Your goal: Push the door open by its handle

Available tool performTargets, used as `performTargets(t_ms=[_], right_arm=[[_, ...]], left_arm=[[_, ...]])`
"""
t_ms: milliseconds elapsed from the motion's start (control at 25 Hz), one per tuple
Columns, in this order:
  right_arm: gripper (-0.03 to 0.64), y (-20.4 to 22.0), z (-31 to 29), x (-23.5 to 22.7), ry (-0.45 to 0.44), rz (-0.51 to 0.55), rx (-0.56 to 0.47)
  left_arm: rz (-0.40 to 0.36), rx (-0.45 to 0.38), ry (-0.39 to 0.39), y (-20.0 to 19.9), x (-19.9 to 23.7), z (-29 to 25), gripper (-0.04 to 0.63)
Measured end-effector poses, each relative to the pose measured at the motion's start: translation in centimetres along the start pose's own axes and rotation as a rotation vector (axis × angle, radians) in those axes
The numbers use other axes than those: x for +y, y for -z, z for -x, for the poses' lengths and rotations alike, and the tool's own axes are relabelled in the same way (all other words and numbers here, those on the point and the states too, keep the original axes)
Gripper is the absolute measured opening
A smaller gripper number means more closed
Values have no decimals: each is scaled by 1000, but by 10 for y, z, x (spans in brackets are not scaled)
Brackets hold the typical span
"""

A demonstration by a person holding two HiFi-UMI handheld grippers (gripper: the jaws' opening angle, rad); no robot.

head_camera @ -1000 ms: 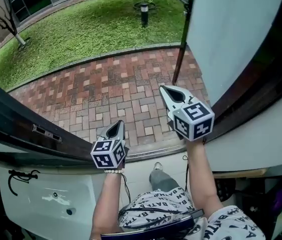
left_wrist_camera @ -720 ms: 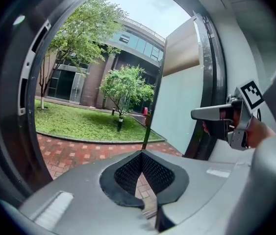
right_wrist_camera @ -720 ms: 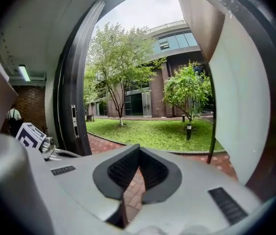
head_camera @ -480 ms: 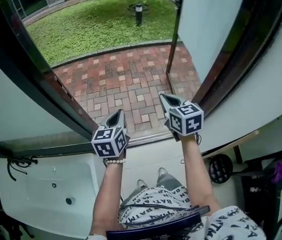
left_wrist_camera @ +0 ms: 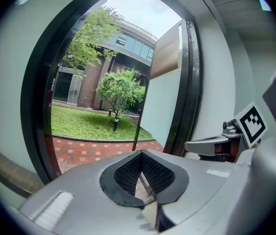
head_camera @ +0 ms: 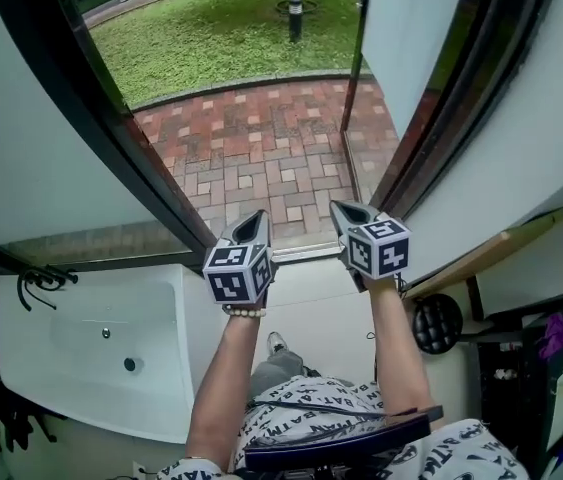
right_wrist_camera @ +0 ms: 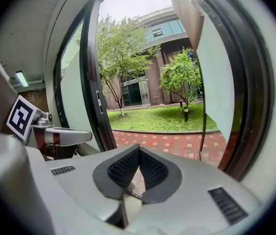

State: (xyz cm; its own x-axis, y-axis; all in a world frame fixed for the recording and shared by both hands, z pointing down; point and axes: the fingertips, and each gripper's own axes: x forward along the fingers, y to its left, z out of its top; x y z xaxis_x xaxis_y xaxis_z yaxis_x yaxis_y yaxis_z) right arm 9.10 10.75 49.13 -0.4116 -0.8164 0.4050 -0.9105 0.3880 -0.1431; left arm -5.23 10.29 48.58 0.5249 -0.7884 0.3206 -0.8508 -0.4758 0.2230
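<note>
The door (head_camera: 411, 38), a white leaf with a dark edge, stands swung out to the right over the brick paving (head_camera: 261, 148). It shows in the left gripper view (left_wrist_camera: 160, 106) and in the right gripper view (right_wrist_camera: 216, 82) too. No handle on it is in view. My left gripper (head_camera: 253, 223) and right gripper (head_camera: 346, 211) hang side by side over the threshold (head_camera: 306, 251), both shut and holding nothing, touching neither door nor frame. The left gripper's (left_wrist_camera: 140, 153) tips meet with nothing between them, and so do the right gripper's (right_wrist_camera: 138, 151).
A dark frame post (head_camera: 111, 108) with a latch plate (right_wrist_camera: 98, 102) bounds the opening on the left. A white panel (head_camera: 81, 368) with a small black fitting (head_camera: 46, 280) lies at lower left. A wooden ledge (head_camera: 491, 253) sits at right. Lawn (head_camera: 221, 28) lies beyond the paving.
Both grippers have drawn back from over the brick paving to the threshold and sit closer together. The view has swung, so the left frame post now stands steeper. The door stays open.
</note>
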Motion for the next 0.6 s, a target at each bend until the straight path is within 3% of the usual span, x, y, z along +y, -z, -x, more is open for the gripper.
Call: performTargets(t_ms=[360, 600], right_arm=[[5, 59, 120, 22, -46, -1, -5], [6, 90, 166, 49, -76, 4, 17]], left_arm=[[34, 36, -43, 64, -89, 86, -12], [44, 42, -48, 94, -120, 135, -12]])
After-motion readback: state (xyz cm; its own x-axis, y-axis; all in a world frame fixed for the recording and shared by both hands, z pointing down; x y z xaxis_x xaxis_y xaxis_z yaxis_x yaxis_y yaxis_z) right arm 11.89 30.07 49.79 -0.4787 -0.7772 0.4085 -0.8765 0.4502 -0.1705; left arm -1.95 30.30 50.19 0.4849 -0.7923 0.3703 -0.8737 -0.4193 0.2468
